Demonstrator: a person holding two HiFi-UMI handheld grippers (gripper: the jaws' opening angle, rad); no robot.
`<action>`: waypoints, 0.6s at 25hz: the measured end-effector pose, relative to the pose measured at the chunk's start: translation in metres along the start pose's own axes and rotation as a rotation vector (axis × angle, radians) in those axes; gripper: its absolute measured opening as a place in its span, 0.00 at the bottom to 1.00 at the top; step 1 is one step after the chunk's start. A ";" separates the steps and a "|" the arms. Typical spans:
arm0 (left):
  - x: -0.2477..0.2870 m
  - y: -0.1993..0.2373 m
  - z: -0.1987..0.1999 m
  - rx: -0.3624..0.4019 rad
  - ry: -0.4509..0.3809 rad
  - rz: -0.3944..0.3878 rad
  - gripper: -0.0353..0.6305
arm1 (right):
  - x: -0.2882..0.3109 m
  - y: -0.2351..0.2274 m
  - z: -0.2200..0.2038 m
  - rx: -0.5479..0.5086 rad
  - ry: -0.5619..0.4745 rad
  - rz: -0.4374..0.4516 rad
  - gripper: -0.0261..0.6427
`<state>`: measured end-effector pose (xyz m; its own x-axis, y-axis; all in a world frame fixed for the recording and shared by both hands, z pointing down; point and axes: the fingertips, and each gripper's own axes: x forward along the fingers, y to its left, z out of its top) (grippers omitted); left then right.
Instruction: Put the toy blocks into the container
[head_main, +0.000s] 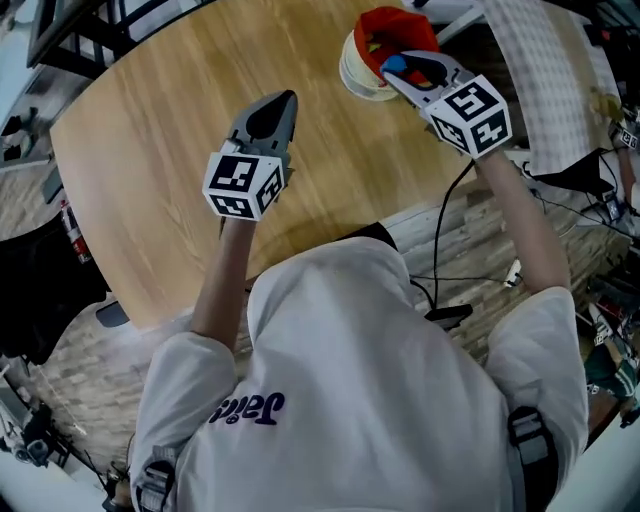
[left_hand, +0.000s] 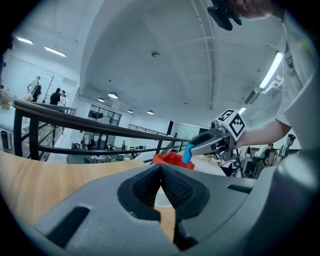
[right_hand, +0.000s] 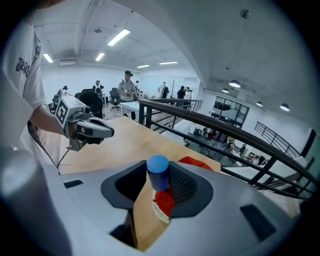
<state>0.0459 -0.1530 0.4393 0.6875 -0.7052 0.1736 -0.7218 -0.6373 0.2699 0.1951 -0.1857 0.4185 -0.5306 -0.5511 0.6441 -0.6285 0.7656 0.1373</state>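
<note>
A blue cylinder block (head_main: 394, 66) (right_hand: 158, 169) sits upright between the pads of my right gripper (head_main: 402, 70) (right_hand: 159, 183), which is shut on it. The block hangs just over the container (head_main: 362, 72), a white bowl with red inside, at the table's far right edge; its rim shows below the jaws (right_hand: 161, 210). My left gripper (head_main: 287, 99) (left_hand: 161, 171) hovers over the middle of the table, jaws closed to a point and holding nothing. The left gripper view shows the red container (left_hand: 171, 159) and the blue block (left_hand: 188, 153) ahead and to the right.
The wooden table (head_main: 150, 150) has a rounded edge. A checked cloth (head_main: 550, 70) lies beyond the container at the right. Cables (head_main: 440, 250) run over the floor beside the person. A black railing (right_hand: 225, 127) runs behind the table.
</note>
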 end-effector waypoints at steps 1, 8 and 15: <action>0.007 -0.008 -0.001 0.004 0.006 -0.018 0.06 | -0.002 -0.011 -0.004 -0.003 0.010 -0.009 0.25; 0.044 -0.051 -0.002 0.020 0.048 -0.093 0.06 | 0.013 -0.062 -0.035 -0.046 0.117 0.000 0.25; 0.054 -0.056 -0.016 0.005 0.074 -0.056 0.06 | 0.044 -0.081 -0.075 -0.063 0.249 0.036 0.24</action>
<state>0.1247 -0.1502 0.4487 0.7305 -0.6436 0.2285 -0.6825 -0.6767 0.2760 0.2651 -0.2471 0.4918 -0.3910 -0.4301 0.8137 -0.5708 0.8069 0.1522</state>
